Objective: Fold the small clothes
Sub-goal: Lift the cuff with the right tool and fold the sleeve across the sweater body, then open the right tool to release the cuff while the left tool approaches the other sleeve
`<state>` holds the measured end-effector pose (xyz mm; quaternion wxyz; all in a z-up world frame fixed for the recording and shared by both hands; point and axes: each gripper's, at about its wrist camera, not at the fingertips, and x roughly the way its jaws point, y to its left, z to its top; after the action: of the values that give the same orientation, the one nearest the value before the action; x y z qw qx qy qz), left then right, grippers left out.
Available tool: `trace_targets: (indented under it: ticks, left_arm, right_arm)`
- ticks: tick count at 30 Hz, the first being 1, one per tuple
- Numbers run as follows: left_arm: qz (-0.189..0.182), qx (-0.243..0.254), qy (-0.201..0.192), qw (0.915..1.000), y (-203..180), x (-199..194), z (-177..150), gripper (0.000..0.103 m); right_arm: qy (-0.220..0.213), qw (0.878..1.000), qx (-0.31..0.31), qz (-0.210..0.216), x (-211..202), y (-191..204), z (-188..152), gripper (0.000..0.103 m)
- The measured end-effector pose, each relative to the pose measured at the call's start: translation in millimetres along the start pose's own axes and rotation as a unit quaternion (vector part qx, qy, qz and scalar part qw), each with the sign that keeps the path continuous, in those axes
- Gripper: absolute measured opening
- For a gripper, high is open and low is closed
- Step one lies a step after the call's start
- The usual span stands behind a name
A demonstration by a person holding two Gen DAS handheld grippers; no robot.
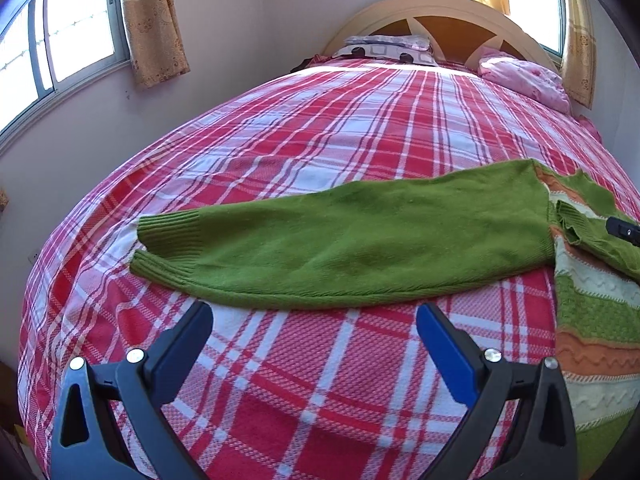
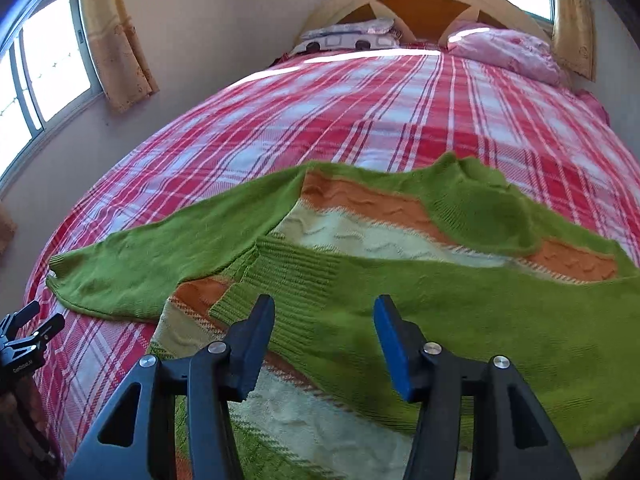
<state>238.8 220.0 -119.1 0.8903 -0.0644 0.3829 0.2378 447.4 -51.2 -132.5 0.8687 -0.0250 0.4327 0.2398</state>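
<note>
The right hand-held gripper [image 2: 324, 320] is seen released above the green sweater [image 2: 400, 300], one sleeve already folded across its body on the bed [image 2: 360, 100]; the left hand-held gripper [image 1: 314, 320], also released, is poised near the outstretched sleeve [image 1: 320, 240], judged next to be grasped

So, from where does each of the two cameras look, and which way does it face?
Left wrist: sits on the left gripper, facing down the bed toward the headboard; jaws open over the blanket, before the sweater's outstretched sleeve.
Right wrist: sits on the right gripper, facing the same way; jaws open above the sweater's folded-over sleeve; the left gripper shows at the left edge.
Shared: sweater, blanket, headboard, pillows.
</note>
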Motion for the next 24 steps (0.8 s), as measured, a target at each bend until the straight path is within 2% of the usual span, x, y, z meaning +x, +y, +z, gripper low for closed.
trace_targets:
  ticks: [1, 3, 5, 8, 10, 13, 15, 16, 18, 20, 24]
  left_arm:
    - [0.004, -0.005, 0.001, 1.0000, 5, 0, 0, 0.103]
    - [0.016, -0.016, -0.003, 0.9997, 18, -1, 0, 0.103]
    - [0.026, -0.025, -0.003, 0.9994, 31, -1, 1, 0.103]
    - [0.041, -0.036, -0.004, 0.9985, 48, 1, 0, 0.103]
    - [0.053, -0.042, 0.000, 0.9977, 58, 5, -1, 0.103]
    - [0.063, -0.058, 0.013, 0.9962, 75, 12, -5, 0.103]
    - [0.065, -0.066, 0.014, 0.9956, 83, 15, -8, 0.103]
    - [0.067, -0.068, 0.015, 0.9953, 85, 16, -9, 0.103]
    - [0.074, -0.070, 0.015, 0.9947, 88, 17, -9, 0.103]
    - [0.078, -0.070, 0.014, 0.9945, 88, 19, -8, 0.103]
    - [0.077, -0.065, 0.012, 0.9948, 88, 23, -5, 0.103]
  right_arm:
    - [0.023, 1.000, 0.001, 0.017, 12, 5, -2, 0.052]
    - [0.014, 1.000, -0.023, 0.005, 15, 21, -4, 0.052]
    - [0.022, 0.998, -0.026, 0.048, 17, 31, -5, 0.052]
    - [0.019, 0.997, -0.063, 0.044, 13, 45, -6, 0.050]
    - [0.004, 0.998, -0.048, 0.050, 4, 40, -4, 0.050]
    - [-0.035, 0.998, -0.043, -0.012, -11, 32, 0, 0.050]
    - [-0.027, 0.998, -0.024, -0.056, -8, 22, 2, 0.050]
    - [-0.007, 0.998, -0.008, -0.057, 0, 16, 2, 0.050]
    - [0.028, 0.999, 0.002, -0.028, 17, 15, -3, 0.051]
    - [0.014, 0.998, -0.037, -0.043, 21, 31, -7, 0.051]
    - [0.023, 0.998, -0.056, -0.004, 25, 57, -7, 0.051]
